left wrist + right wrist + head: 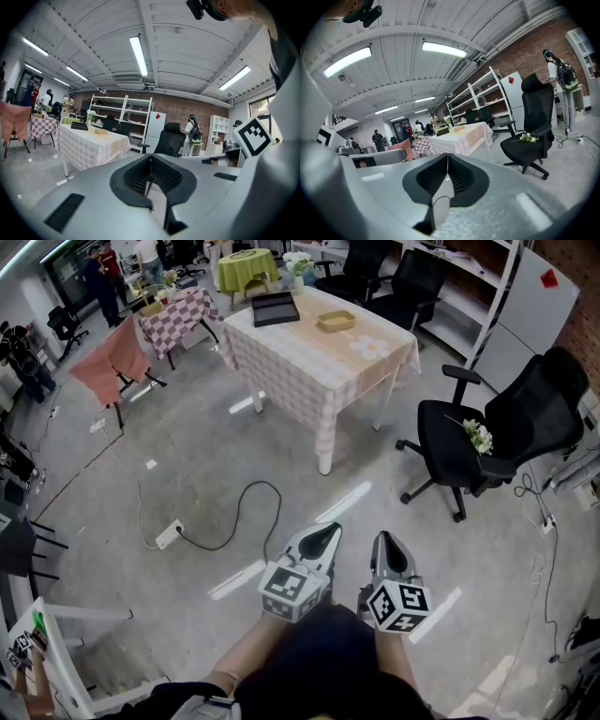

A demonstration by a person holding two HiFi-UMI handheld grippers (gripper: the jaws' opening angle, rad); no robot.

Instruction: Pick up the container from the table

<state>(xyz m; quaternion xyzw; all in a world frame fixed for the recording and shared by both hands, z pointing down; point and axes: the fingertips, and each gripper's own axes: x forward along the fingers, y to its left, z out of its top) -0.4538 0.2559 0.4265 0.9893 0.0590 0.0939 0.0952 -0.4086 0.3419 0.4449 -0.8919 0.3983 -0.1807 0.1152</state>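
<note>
The container [336, 321] is a shallow tan tray on the far side of a table with a checked cloth [309, 371], well ahead of me. It shows small in the left gripper view [100, 131] and in the right gripper view [459, 128]. Both grippers are low in the head view, side by side over the bare floor and far short of the table. My left gripper [323, 532] is shut, its jaws meeting along a thin seam [150, 161] with nothing between them. My right gripper [386, 542] is also shut and empty [447, 161].
A black tray [275, 308] lies on the same table, left of the container. A black office chair [469, 451] with white flowers on its seat stands to the right. A power strip [169, 533] and its cable lie on the floor to the left. More tables and people are far back.
</note>
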